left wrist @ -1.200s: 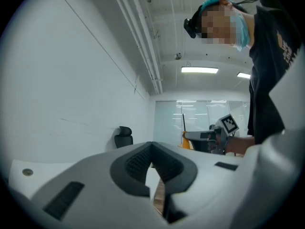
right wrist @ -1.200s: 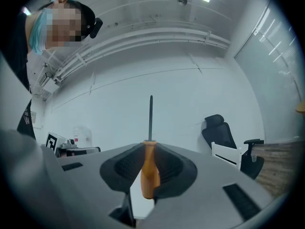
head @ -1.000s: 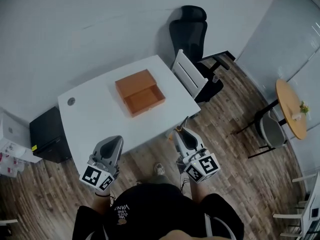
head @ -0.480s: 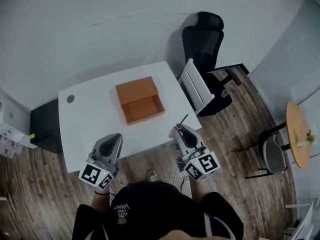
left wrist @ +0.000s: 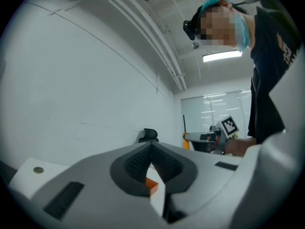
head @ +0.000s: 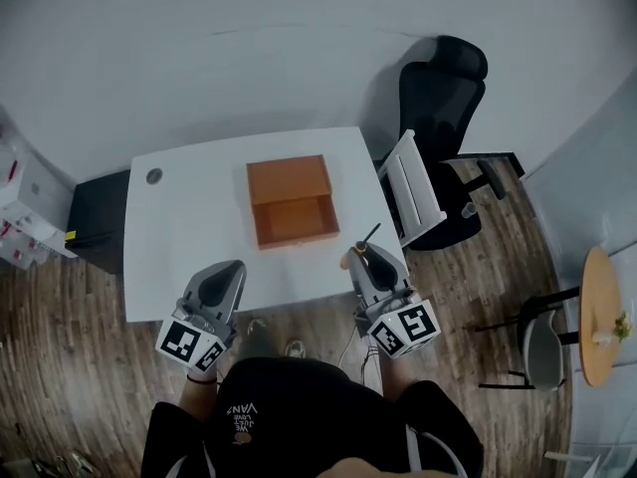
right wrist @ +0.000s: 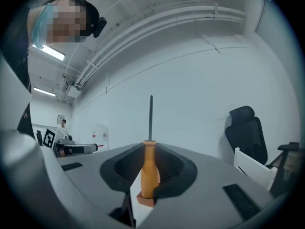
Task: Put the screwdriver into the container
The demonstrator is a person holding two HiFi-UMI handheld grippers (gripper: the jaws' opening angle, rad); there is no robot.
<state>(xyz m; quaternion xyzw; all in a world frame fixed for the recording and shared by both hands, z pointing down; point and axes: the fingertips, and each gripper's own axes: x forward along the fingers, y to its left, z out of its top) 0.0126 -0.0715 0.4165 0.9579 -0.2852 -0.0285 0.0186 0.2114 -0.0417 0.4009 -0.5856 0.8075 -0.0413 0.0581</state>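
Observation:
The orange open-topped container sits mid-table on the white table. My right gripper hovers at the table's front right edge, shut on the screwdriver. In the right gripper view its orange handle is pinched between the pads and the dark shaft points straight out past the right gripper. My left gripper hangs over the table's front edge. In its own view the left gripper is shut with nothing in it, and a corner of the container shows below the jaws.
A black office chair and a white slatted chair stand right of the table. A black cabinet is at its left end. A round wooden table stands far right. A cable grommet marks the table's back left.
The view has swung so the table and container now lie squarely ahead and closer. Both grippers keep their places in the view, with the screwdriver still held.

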